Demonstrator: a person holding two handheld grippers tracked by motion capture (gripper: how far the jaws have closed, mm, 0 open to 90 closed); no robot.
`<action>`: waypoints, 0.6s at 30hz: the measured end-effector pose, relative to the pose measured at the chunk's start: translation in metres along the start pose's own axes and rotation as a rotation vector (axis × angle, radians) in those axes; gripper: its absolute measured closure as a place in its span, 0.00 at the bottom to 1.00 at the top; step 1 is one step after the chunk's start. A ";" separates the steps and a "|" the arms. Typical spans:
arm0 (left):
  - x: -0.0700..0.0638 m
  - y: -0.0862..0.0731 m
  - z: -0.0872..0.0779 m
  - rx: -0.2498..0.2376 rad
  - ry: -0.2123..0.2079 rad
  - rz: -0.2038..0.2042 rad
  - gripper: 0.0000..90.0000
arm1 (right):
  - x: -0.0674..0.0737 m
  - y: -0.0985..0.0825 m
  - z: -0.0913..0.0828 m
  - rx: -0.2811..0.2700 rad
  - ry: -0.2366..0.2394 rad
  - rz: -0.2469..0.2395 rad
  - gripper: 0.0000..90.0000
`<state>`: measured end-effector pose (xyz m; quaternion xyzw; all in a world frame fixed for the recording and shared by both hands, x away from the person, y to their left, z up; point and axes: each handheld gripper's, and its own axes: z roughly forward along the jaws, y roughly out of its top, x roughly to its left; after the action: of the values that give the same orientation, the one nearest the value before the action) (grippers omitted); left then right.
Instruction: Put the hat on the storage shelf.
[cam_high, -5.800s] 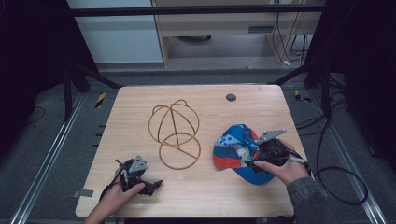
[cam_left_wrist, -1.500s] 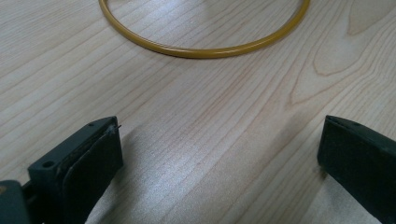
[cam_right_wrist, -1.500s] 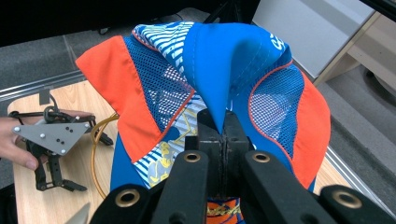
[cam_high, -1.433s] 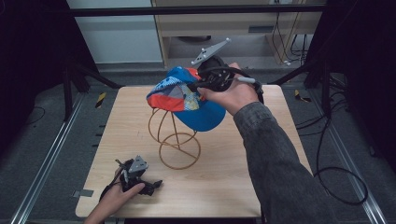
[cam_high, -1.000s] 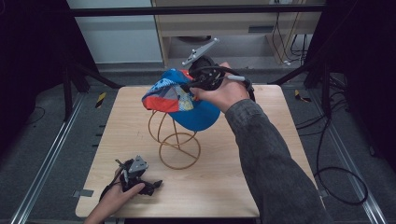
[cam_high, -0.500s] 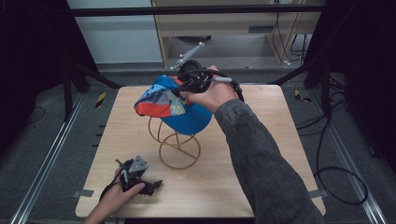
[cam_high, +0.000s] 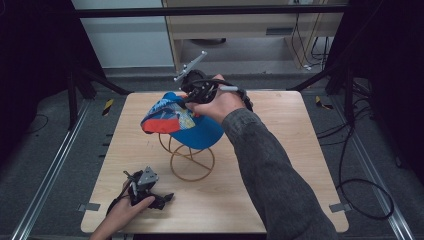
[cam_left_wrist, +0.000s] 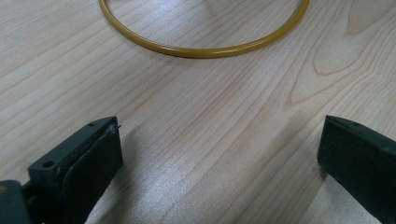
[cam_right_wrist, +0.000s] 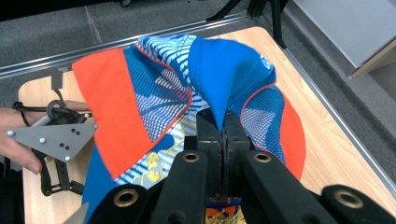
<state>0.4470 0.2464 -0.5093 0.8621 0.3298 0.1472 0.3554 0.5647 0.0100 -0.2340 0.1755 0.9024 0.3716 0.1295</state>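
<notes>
Right gripper (cam_right_wrist: 223, 128): jaws clamped together on a pinched fold of blue cloth of the cap (cam_high: 182, 120), held up in the air over the top of the wire stand (cam_high: 189, 157). Cap is blue with orange panels, striped and mesh parts; it hangs against the stand's upper loops, can't tell if it's seated on them. The right arm in a grey sleeve (cam_high: 272, 172) reaches in across the worktop from the bottom right.

Left gripper (cam_left_wrist: 219, 154): jaws wide apart, nothing between them, bare wood under them. It sits low at the near left corner of the worktop (cam_high: 280, 150) in the left hand (cam_high: 122, 212), well apart from the cap. The stand's yellow base ring (cam_left_wrist: 205, 44) lies flat on the wood just ahead of the jaws.

Surface: light wood worktop with visible grain, rounded corners, two grey tape tabs (cam_high: 337, 206) at the near edge.

Room: dim. Grey floor, metal rails (cam_high: 45, 180) along both sides of the worktop, black frame legs at the back, black cables (cam_high: 357, 185) looped on the floor to the right, black-and-yellow tape marks (cam_high: 108, 106) on the floor at the far corners. Pale cabinet and a beige desk behind.
</notes>
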 end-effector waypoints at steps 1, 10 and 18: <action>0.000 0.000 0.000 0.000 0.000 0.000 0.00 | 0.000 0.000 0.001 0.001 0.000 -0.001 0.99; 0.000 0.000 0.000 0.000 0.000 0.000 0.00 | 0.003 0.001 0.007 0.006 0.011 -0.005 0.99; 0.000 0.000 0.000 -0.001 0.001 -0.002 0.00 | 0.008 0.003 0.010 0.010 0.030 -0.020 0.97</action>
<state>0.4469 0.2464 -0.5094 0.8615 0.3306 0.1475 0.3560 0.5617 0.0215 -0.2396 0.1613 0.9078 0.3684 0.1190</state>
